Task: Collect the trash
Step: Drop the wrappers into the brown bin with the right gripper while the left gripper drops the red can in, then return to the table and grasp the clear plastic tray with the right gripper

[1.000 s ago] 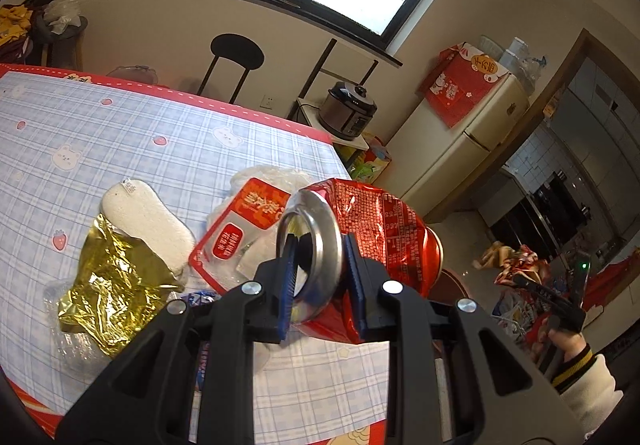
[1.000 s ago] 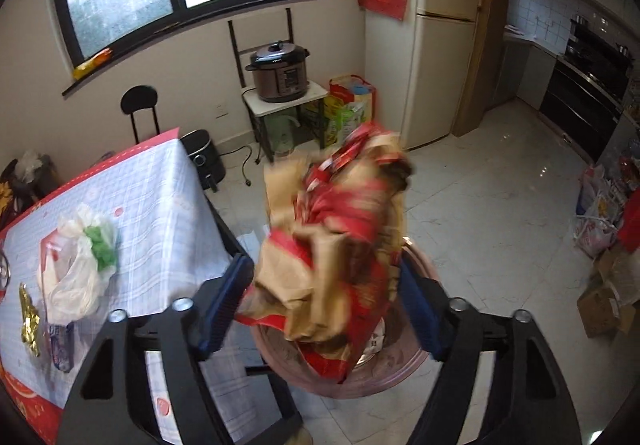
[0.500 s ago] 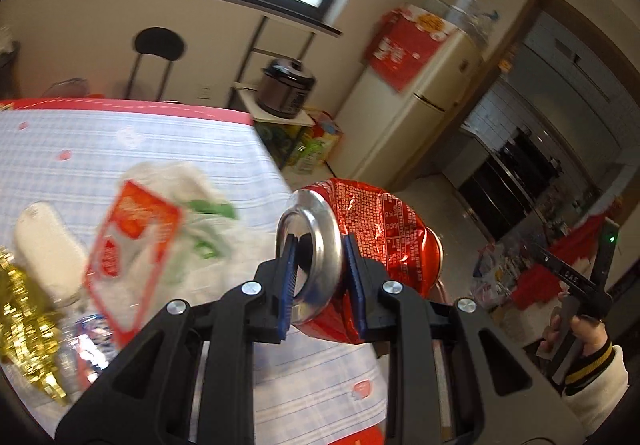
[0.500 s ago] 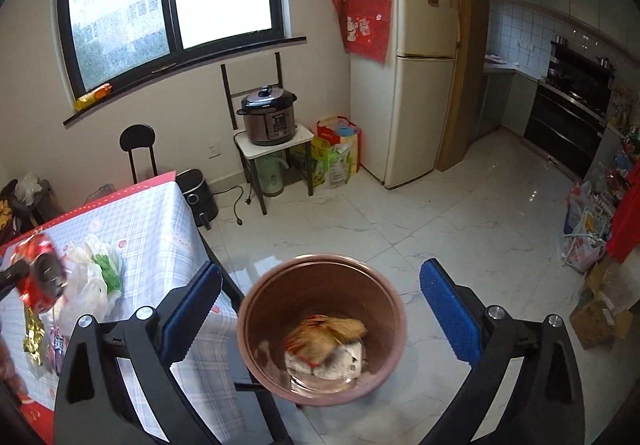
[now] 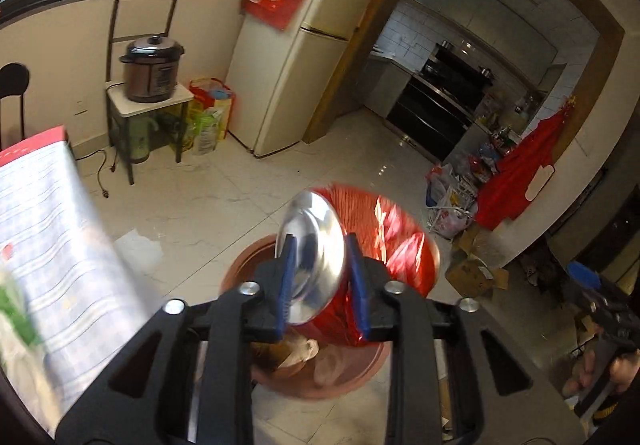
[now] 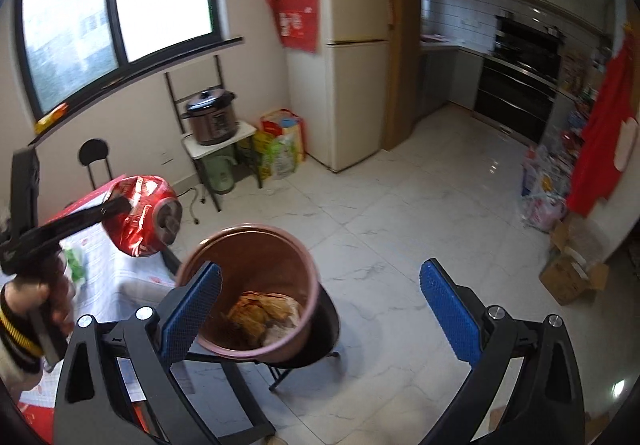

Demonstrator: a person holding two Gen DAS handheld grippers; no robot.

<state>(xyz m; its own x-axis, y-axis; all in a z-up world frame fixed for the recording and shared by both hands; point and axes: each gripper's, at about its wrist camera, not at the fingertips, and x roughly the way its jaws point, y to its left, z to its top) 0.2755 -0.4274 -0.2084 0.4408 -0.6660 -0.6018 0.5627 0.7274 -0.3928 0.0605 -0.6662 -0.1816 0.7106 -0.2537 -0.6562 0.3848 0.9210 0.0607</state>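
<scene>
**Can held over bin, right tongs spread**

Room: glossy white marble-pattern tile floor [image 6: 400, 229], cream walls, dark-framed window [image 6: 116, 5]. A cream two-door fridge [image 6: 340, 85] stands by a wood-trimmed opening to a kitchen with a black oven [image 6: 520, 73]. A red cloth hangs on the fridge side.

Table [image 6: 100, 265]: left edge of both views, covered by a pale checked cloth with red border; blurred in the left wrist view.

Surroundings: a low white-topped stand carries a brown pressure cooker [image 6: 212, 117]. Printed bags [image 6: 280, 145] sit between stand and fridge. A round-backed black chair [image 6: 94, 153] stands under the window. Cardboard boxes [image 6: 572, 273] and plastic bags lie along the right wall.

Bin [image 6: 248, 285]: round, pinkish-brown plastic, smooth wall, resting on a dark stool just beside the table. Crumpled tan and red wrappers [image 6: 264, 313] lie at its bottom.

Can [image 6: 140, 213]: red, dented aluminium, silver end face. It is in the air above the bin's near rim, at the table edge.

Left gripper [image 5: 320, 277]: blue pads pinch the can at its silver end.

Right gripper [image 6: 320, 309]: jaws spread wide, holding nothing, the bin showing between them.
</scene>
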